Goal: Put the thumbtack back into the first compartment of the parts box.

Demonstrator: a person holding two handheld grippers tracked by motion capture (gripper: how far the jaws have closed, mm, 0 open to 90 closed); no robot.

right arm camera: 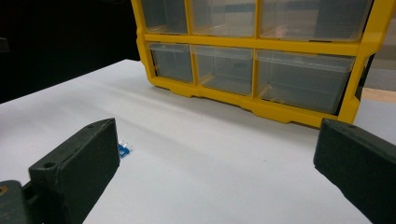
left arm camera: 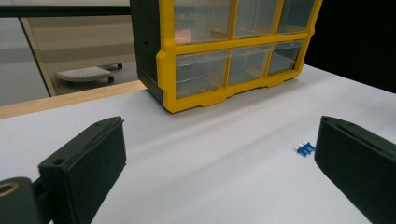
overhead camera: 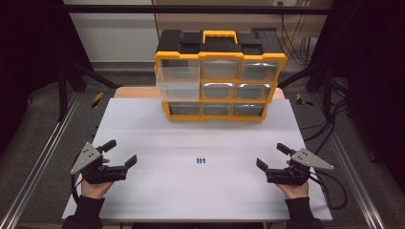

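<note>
The small blue parts (overhead camera: 201, 161) lie on the white table (overhead camera: 143, 124), near its middle and a little toward the person, between the two grippers and well apart from both. In the high view they look like three tiny pieces side by side, in a short row that runs left to right across the table. They are too small to say what they are. Each piece seems to have its long axis toward the organizer, but this is hard to confirm.

In the left gripper view the blue parts (left arm camera: 304, 149) lie just beside the right jaw, and pale tips point away from the camera, up and to the left in the picture. In the right gripper view the blue parts (right arm camera: 123, 150) are partly hidden behind the left jaw, so that just one edge is visible.

The left gripper (overhead camera: 122, 153) rests low at the left near edge of the table, its jaws wide apart with nothing between them. The right gripper (overhead camera: 272, 156) is at the right near edge, also spread wide and empty.

The yellow and black drawer organizer (overhead camera: 220, 76) stands at the far side. One clear drawer (overhead camera: 177, 82) at its left sticks out. The gripper views cut off the organizer's top. What the drawers contain I cannot make out.
</note>
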